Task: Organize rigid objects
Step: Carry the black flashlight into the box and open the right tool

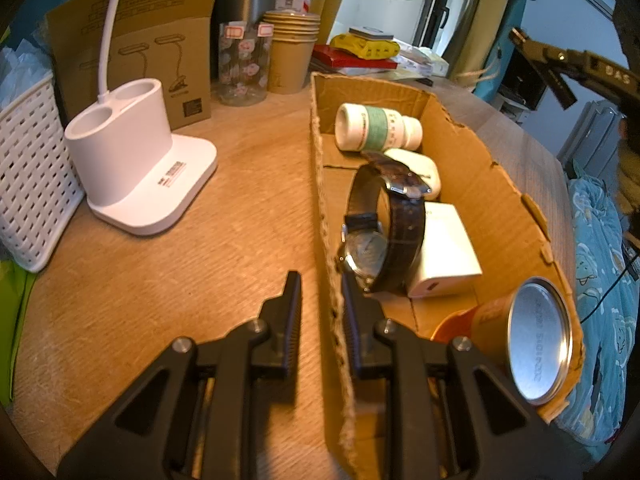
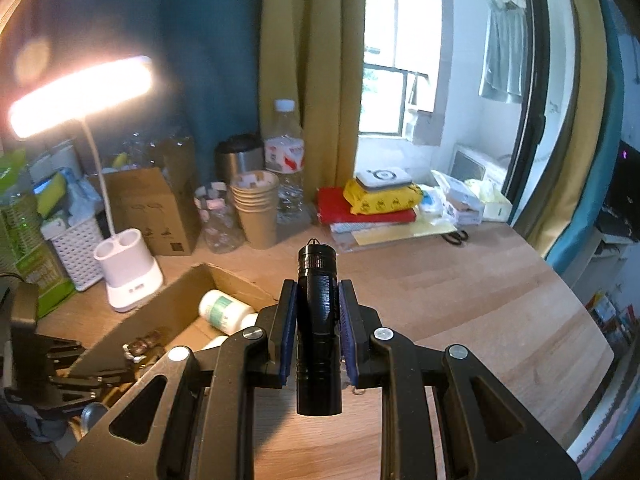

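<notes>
Wooden desk (image 2: 460,300), lit lamp (image 2: 80,96), yellow curtains (image 2: 312,60)

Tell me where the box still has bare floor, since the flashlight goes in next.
The cardboard box is crowded along its middle: pill bottle, watch, white box, tin can. Bare floor shows beside the left wall, between bottle and watch. The right gripper holds the flashlight above open tabletop.
</notes>
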A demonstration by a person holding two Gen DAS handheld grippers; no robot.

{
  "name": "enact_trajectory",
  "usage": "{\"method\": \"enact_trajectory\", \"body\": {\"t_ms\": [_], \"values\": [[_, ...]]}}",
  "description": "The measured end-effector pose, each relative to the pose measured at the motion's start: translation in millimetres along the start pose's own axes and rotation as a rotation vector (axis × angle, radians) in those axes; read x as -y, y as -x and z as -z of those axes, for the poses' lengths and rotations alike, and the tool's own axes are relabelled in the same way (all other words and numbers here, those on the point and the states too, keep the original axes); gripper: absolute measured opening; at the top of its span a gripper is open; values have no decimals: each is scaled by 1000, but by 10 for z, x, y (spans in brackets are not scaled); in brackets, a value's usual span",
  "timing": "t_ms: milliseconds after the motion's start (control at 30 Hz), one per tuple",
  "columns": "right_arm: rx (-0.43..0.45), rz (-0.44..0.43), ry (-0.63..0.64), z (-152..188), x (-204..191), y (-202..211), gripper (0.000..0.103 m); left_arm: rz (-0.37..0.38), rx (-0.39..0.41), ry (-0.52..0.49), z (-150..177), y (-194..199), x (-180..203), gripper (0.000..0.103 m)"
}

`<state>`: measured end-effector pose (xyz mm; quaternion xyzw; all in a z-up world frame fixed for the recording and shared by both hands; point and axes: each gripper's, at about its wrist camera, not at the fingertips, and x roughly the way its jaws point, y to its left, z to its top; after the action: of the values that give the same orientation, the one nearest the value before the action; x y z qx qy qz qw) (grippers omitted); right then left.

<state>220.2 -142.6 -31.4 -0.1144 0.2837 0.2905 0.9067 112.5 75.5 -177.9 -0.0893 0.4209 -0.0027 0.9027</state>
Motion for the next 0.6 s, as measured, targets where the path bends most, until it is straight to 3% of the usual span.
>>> {"method": "enact_trajectory", "body": {"t_ms": [600], "values": [[15,-112,108,-112,-681,0,22,0,0,1,-4,0,-4,21]]}}
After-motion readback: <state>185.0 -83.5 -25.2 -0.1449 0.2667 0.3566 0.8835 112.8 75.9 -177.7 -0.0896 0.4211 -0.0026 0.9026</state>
